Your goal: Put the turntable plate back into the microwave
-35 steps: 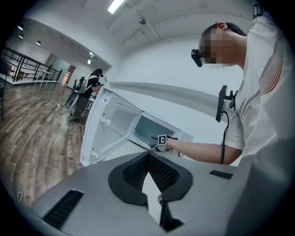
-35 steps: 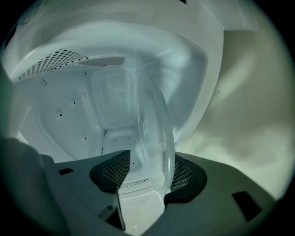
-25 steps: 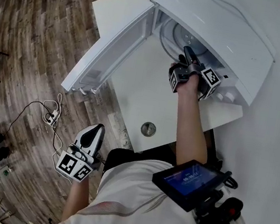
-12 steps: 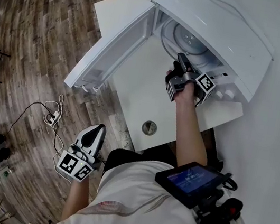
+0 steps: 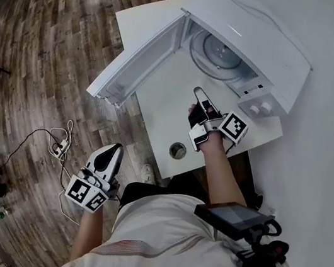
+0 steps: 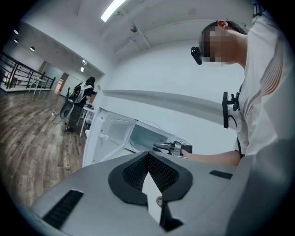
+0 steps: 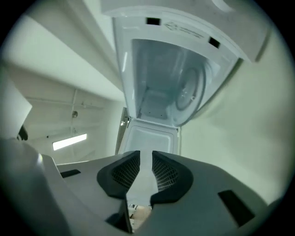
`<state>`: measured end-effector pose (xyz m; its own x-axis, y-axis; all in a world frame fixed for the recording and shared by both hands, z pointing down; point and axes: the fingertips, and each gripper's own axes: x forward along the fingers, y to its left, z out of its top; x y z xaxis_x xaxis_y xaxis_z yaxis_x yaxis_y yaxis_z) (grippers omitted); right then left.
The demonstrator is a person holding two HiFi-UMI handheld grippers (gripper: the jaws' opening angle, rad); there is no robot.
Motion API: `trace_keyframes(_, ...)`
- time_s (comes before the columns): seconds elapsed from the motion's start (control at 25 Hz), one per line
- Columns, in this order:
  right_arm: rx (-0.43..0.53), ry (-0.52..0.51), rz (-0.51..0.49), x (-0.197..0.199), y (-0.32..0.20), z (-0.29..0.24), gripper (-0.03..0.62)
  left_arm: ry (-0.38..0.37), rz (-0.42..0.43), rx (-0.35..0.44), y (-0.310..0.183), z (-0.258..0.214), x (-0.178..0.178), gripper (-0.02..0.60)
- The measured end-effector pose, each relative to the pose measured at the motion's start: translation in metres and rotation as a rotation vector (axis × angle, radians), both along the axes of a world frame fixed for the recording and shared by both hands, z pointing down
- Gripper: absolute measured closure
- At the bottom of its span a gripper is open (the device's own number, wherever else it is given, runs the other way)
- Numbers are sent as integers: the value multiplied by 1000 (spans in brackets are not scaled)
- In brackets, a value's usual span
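Observation:
The white microwave (image 5: pixel 261 34) stands on the table with its door (image 5: pixel 143 55) swung wide to the left. Flat inside the cavity lies the round glass turntable plate (image 5: pixel 217 50), which also shows through the opening in the right gripper view (image 7: pixel 189 90). My right gripper (image 5: pixel 198 93) hovers over the table in front of the opening, apart from the plate. Its jaws have just been closing and stand narrowly open (image 7: pixel 146 154) with nothing between them. My left gripper (image 5: pixel 112 152) hangs low beside the table over the floor, its pads together (image 6: pixel 148 154) and empty.
The white table (image 5: pixel 159 103) has a round cable hole (image 5: pixel 177 151) near its front edge. The microwave's knobs (image 5: pixel 258 107) sit right of the opening. A power strip and cables (image 5: pixel 58 142) lie on the wooden floor. A tablet (image 5: pixel 235 217) hangs at the person's waist.
The right gripper has drawn back out of the microwave's mouth toward the person, rolling as it went, and its jaws have narrowed. The plate stays inside. The left gripper barely shifted.

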<state>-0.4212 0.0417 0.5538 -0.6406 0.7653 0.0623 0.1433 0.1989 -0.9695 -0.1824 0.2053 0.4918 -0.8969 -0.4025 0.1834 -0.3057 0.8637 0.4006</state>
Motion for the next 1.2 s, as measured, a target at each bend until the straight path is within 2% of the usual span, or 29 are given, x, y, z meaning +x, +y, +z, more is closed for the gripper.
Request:
trace_keyframes(0.36,117,-304,30,57,-18,-103,588,-120,55,-33,6,-42,12,571)
trace_keyframes(0.8,310,-527,88,164,-47,-170,588,-203,179,-80,-14,-92,46,571)
trace_keyframes(1.2,559,-732,76,228,-73,-205,588,-262,185,-102,-37,-131,65,571)
